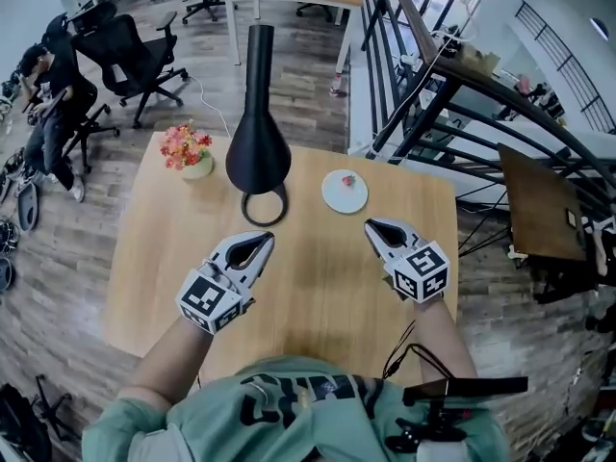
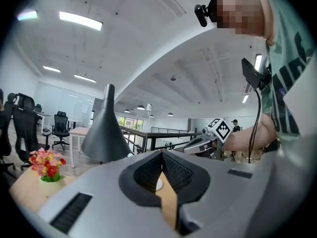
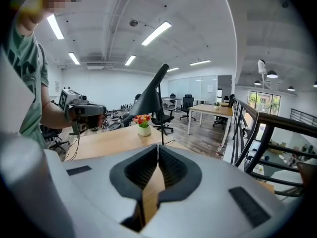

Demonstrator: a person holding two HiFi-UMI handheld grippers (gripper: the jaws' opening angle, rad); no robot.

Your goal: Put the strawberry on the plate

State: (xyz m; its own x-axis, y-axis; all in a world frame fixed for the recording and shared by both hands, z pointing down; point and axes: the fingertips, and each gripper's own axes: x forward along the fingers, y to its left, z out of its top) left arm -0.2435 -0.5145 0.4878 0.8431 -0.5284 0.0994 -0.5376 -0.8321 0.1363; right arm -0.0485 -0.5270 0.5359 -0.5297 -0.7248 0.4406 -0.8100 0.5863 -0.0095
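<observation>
A small red strawberry [image 1: 348,180] lies on the round white plate [image 1: 339,198] at the far right part of the wooden table [image 1: 318,287]. My right gripper [image 1: 370,226] hovers just near of the plate, apart from it, jaws shut with nothing between them. The left gripper [image 1: 269,239] hangs over the table's middle, level with the right one, and is also shut and empty. In the left gripper view the pads [image 2: 171,172] meet at the tip, and in the right gripper view the pads [image 3: 168,167] do the same. Neither gripper touches the strawberry.
A tall black lamp [image 1: 258,142] with a ring base stands at the far middle of the table, left of the plate. A pot of flowers [image 1: 188,152] sits at the far left corner. A stair railing [image 1: 423,94] runs along the right. Office chairs and a seated person are at the far left.
</observation>
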